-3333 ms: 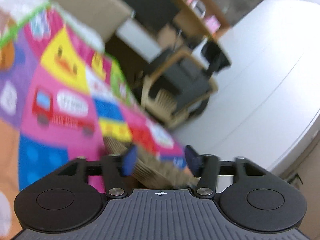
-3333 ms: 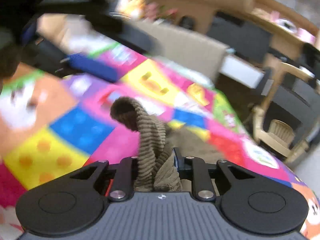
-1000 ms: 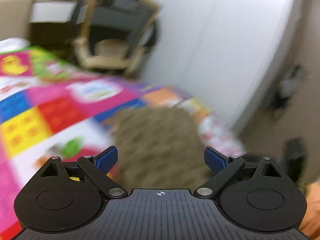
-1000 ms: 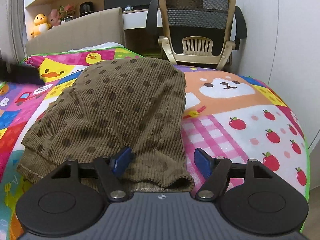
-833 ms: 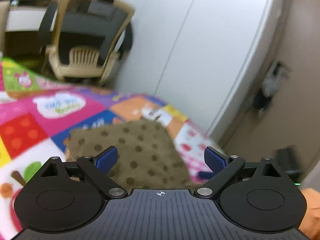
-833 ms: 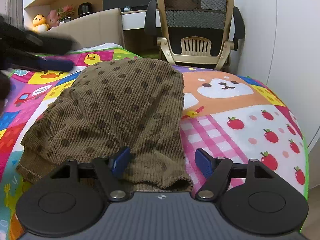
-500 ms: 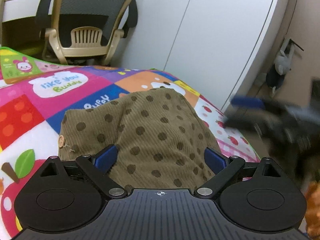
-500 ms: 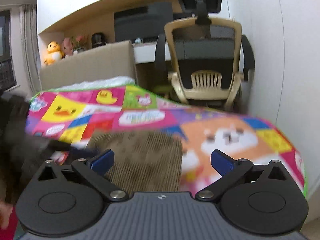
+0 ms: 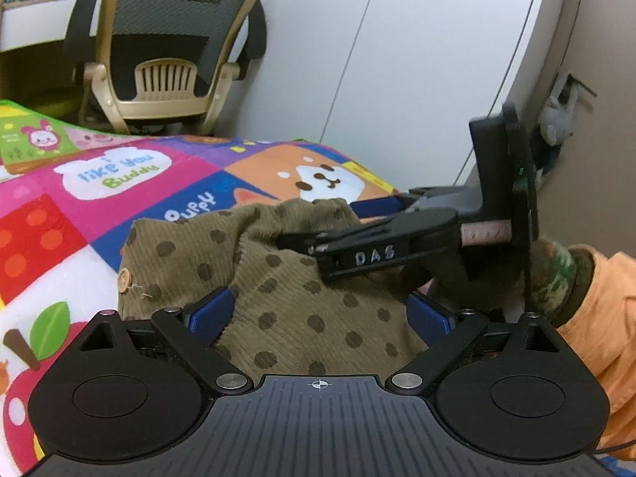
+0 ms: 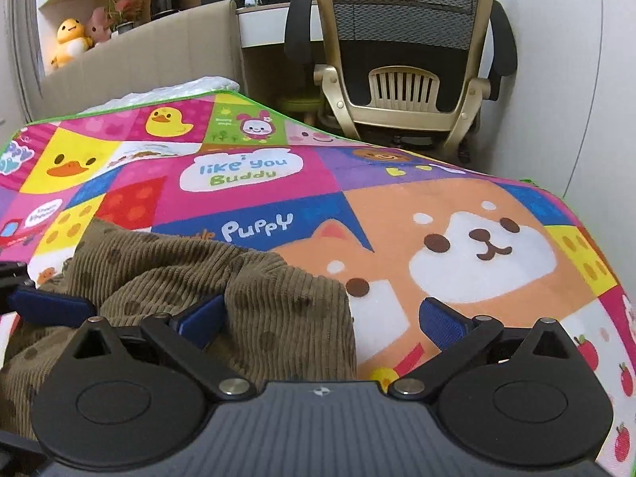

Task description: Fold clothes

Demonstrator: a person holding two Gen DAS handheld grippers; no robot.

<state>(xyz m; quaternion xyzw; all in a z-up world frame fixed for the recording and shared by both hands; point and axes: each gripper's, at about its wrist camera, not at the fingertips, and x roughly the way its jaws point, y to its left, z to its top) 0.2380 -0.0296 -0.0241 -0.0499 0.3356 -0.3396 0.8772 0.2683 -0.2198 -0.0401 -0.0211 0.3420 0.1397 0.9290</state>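
A brown corduroy garment with dark dots lies folded on the colourful play mat. My left gripper is open and low over the garment's near part, one blue pad on each side. My right gripper reaches in from the right, held by a gloved hand with an orange sleeve. Its fingers press into the garment's bunched far edge. In the right wrist view the right gripper is open, and the garment fills the left half of its gap. A blue pad of the left gripper shows at the left.
A beige and black office chair stands past the mat's far edge, beside a white wall. A padded beige headboard and a shelf with plush toys are at the back left. The mat's puppy picture lies right of the garment.
My right gripper has come down from a raised position onto the garment's far edge, and the cloth there has bunched up. My left gripper stays open over the near part.
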